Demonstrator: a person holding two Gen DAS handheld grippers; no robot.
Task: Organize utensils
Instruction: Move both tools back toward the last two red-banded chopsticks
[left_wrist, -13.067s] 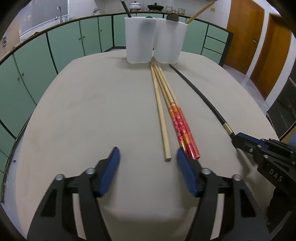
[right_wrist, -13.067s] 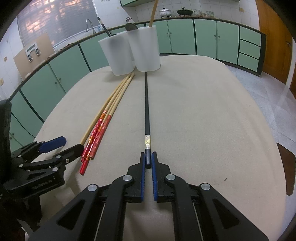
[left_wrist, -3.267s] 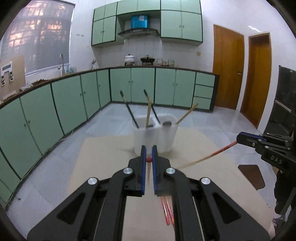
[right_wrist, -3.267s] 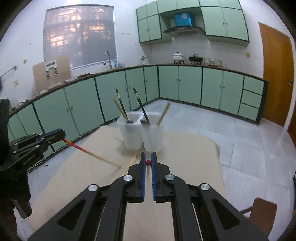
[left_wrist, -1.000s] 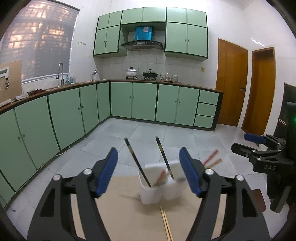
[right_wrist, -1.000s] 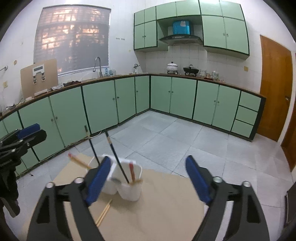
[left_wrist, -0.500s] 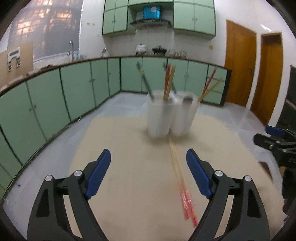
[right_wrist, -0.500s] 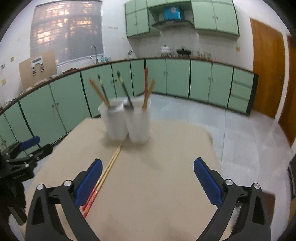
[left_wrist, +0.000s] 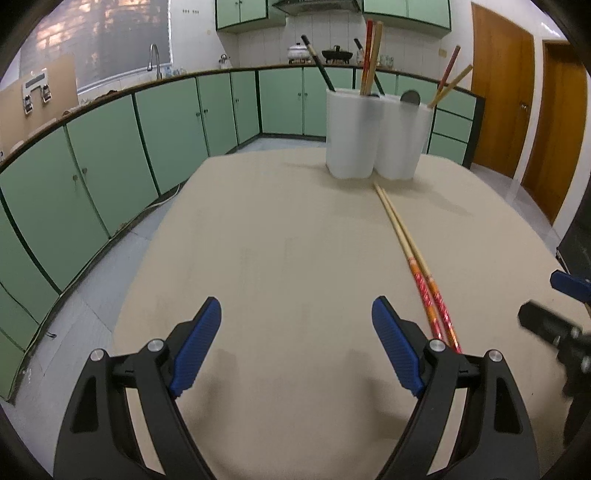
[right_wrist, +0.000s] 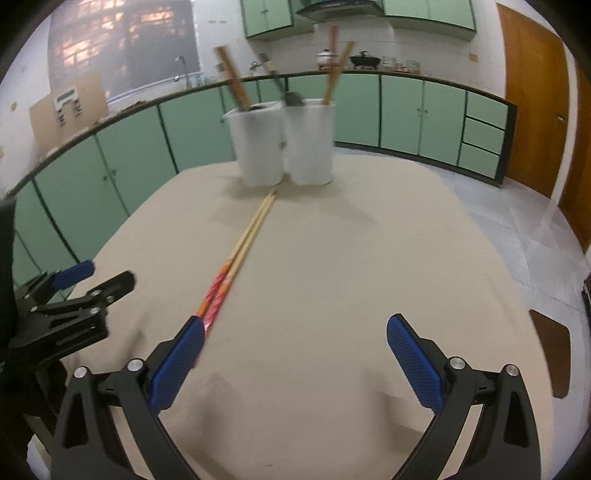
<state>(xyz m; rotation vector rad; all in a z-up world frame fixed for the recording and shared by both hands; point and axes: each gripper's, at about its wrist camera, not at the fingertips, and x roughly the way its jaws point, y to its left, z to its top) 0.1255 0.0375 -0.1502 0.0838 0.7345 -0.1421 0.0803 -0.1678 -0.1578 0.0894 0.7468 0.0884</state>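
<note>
Bare table (left_wrist: 280, 236) left of chopsticks (left_wrist: 413, 254) (holders (left_wrist: 373, 136) block the far end).

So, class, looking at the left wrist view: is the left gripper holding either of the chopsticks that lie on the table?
No: the left gripper is open and empty, and the two red-ended chopsticks lie on the table outside its right finger.

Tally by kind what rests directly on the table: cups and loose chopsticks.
Cups: 2
Loose chopsticks: 2
Total: 4
</note>
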